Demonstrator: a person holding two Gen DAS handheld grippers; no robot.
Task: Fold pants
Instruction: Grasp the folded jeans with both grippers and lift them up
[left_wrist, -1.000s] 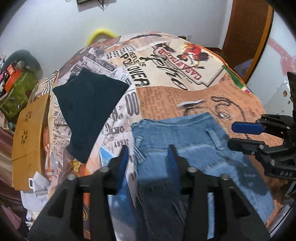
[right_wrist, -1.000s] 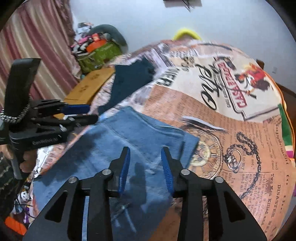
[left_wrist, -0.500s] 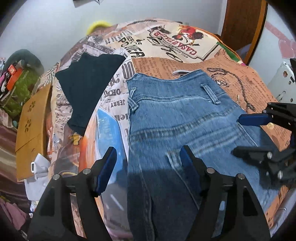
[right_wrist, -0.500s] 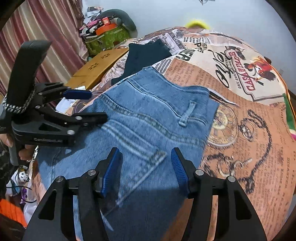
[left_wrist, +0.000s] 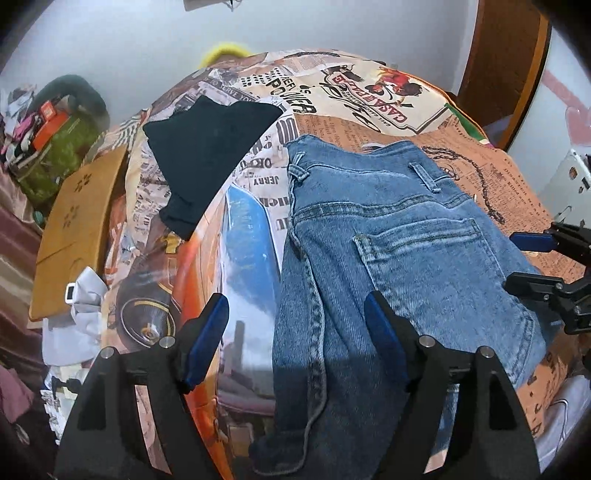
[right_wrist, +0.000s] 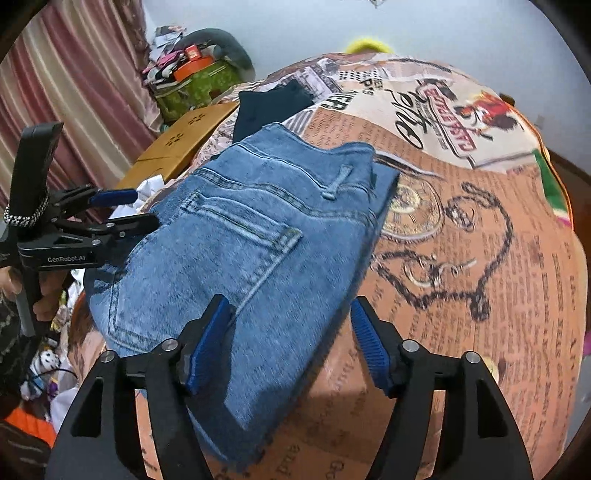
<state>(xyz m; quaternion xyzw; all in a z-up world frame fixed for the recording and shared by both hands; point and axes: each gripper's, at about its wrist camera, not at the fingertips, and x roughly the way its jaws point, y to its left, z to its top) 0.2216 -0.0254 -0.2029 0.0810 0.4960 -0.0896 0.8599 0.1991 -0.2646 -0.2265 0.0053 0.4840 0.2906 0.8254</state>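
- Jeans (left_wrist: 399, 258), blue denim, lie folded on a bed covered by a printed newspaper-pattern bedspread (left_wrist: 369, 99). Back pocket and belt loops face up; waistband lies toward the far side of the bed.
- Left gripper (left_wrist: 295, 328) hangs over the jeans' left seam edge. Its jaws are opening, with blue pads spread wide: one pad is over the bedspread, the other over the denim. No cloth is pinched between them.
- Right gripper (right_wrist: 291, 332) hangs over the jeans' right-hand edge. Its jaws are opening too; the left pad is over denim and the right pad is over bare bedspread. Nothing is clamped.
- In the right wrist view, the left gripper appears at the left margin, carried by a hand (right_wrist: 44, 291) on its handle, fingers parted beside the jeans' near corner.
- Dark folded garment (left_wrist: 207, 155) lies on the bedspread beyond and left of the jeans, apart from them.
- Wooden board (left_wrist: 77, 229) stands off the bed's left side, with white cloth (left_wrist: 81, 314) below it and a green bag (left_wrist: 62, 151) of clutter behind.
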